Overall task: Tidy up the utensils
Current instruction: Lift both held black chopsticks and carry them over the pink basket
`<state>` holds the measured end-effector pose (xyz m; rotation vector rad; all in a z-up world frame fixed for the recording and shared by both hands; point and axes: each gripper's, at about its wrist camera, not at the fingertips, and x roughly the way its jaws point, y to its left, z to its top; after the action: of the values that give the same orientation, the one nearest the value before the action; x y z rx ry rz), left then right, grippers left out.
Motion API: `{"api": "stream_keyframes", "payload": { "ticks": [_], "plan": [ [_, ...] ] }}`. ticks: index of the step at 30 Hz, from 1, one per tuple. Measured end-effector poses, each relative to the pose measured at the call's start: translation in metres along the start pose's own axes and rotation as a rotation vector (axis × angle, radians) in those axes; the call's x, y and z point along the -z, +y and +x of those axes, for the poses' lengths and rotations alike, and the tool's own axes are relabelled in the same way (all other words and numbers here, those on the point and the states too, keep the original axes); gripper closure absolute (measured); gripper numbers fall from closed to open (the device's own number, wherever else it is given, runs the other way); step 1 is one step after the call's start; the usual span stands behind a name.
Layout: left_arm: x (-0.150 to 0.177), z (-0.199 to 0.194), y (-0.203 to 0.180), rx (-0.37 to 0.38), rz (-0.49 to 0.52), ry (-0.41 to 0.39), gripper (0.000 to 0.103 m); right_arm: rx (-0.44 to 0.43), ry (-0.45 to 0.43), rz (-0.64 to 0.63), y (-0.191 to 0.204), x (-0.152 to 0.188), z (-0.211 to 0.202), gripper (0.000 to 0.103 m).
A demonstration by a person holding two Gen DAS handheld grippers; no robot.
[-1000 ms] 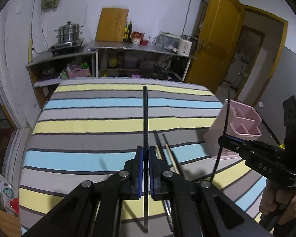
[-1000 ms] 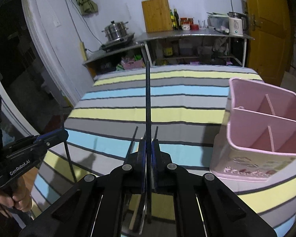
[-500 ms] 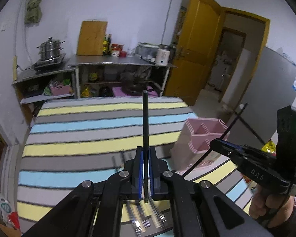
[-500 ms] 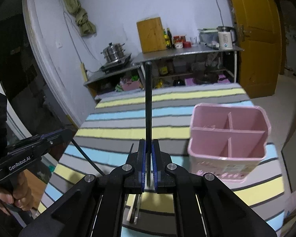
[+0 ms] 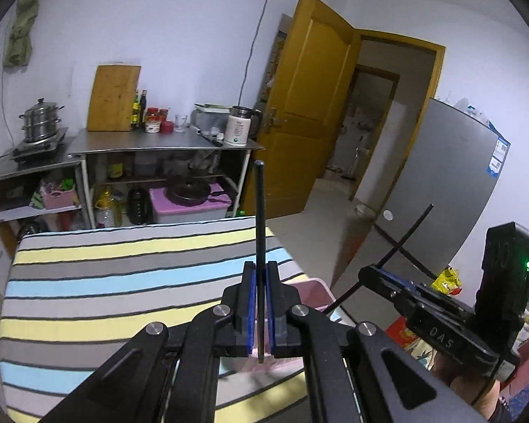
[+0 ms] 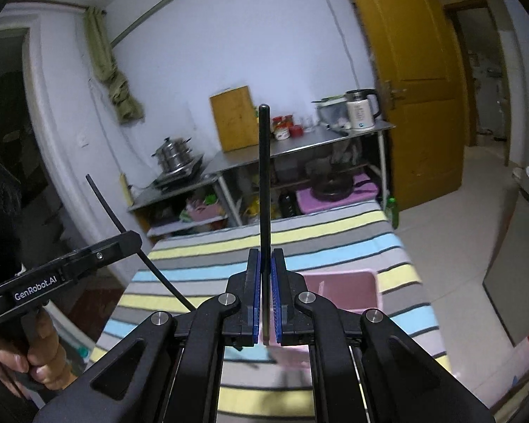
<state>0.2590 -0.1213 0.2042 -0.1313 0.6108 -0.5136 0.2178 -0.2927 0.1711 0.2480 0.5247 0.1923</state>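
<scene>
Since both hands rose off the striped tablecloth over the last sec, the L gripper and R gripper each pinch a black chopstick, w/ the pink utensil holder now just below — prob drop-in next.

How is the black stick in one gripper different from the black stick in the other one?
Seen from the right wrist, the right hand-held gripper holds its black stick straight up, while the left hand-held gripper holds its stick slanted. The right stick looks thick and close there; the left one looks thin and farther off. Both are dark, slim, pinched between shut jaws and raised above the striped table.
</scene>
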Motion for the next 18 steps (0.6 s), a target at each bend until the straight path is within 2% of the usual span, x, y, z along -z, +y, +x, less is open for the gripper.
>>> {"api": "stream_keyframes", "payload": {
  "ticks": [7,13,18],
  "plan": [
    [0.007,0.053,0.002,0.003,-0.007,0.036,0.098,0.031,0.029,0.031,-0.019,0.006,0.027,0.097],
    [0.032,0.094,0.016,-0.013,-0.022,0.111,0.098,0.042,0.125,0.048,-0.032,0.031,0.063,0.097],
    [0.049,0.109,0.031,-0.016,-0.048,0.147,0.098,0.049,0.179,0.052,-0.036,0.047,0.082,0.097]
  ]
}}
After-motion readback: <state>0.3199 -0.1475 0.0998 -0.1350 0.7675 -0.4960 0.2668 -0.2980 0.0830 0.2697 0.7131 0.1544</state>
